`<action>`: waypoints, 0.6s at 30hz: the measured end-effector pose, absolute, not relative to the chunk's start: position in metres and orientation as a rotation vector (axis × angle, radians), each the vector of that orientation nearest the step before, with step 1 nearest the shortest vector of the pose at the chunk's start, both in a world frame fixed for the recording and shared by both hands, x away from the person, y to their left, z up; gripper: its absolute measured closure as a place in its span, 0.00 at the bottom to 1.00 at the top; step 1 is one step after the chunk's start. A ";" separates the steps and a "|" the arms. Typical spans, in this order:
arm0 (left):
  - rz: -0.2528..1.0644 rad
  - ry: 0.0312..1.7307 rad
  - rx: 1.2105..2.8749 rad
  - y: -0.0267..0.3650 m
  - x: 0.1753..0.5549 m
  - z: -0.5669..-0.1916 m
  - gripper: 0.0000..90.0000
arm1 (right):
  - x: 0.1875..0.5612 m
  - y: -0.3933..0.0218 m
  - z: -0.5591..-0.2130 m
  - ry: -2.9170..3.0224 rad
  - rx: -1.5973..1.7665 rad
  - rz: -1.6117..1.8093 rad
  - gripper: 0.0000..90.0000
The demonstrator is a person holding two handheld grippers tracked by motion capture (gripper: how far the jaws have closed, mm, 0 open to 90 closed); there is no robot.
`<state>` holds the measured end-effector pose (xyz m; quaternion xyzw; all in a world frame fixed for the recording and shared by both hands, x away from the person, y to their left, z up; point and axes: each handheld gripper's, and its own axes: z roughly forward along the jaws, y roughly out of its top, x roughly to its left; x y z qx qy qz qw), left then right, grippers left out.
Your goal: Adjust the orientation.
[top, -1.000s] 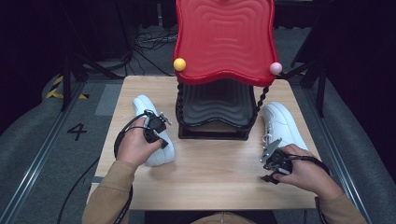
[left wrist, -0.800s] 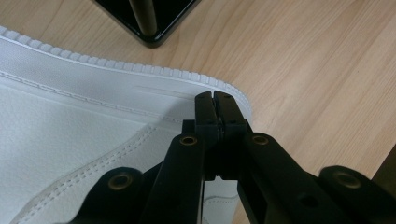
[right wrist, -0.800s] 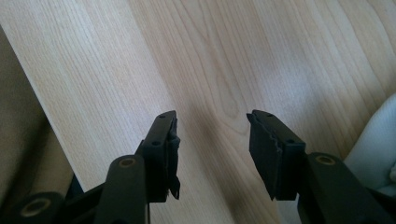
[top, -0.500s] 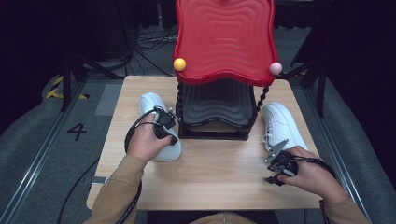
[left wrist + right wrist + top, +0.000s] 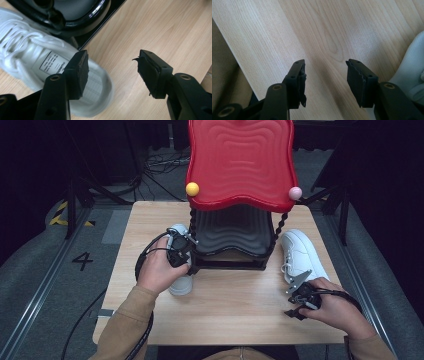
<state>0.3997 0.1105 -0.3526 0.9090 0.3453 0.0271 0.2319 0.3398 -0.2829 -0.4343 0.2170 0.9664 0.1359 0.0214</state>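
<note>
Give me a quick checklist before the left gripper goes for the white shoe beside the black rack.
1. Left gripper open: ok, jaws spread, nothing between them.
2. Left shoe under the jaws: ok, one jaw is over its opening.
3. Room around that shoe: not ok, it lies tight against the black rack.
4. Right gripper free: ok, open above bare table.
5. Right shoe out of the way: ok, it lies on the rack's far side.
6. Rack firmly seated: cannot tell.
</note>
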 end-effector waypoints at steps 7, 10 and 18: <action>0.050 1.000 2.565 0.114 0.404 -0.358 0.39 | 0.339 -0.283 -0.436 2.999 0.680 0.421 0.53; 0.035 1.008 2.636 0.113 0.409 -0.365 0.36 | 0.340 -0.284 -0.437 3.003 0.678 0.415 0.53; -0.096 1.028 2.755 0.109 0.419 -0.396 0.37 | 0.338 -0.286 -0.439 3.008 0.693 0.408 0.53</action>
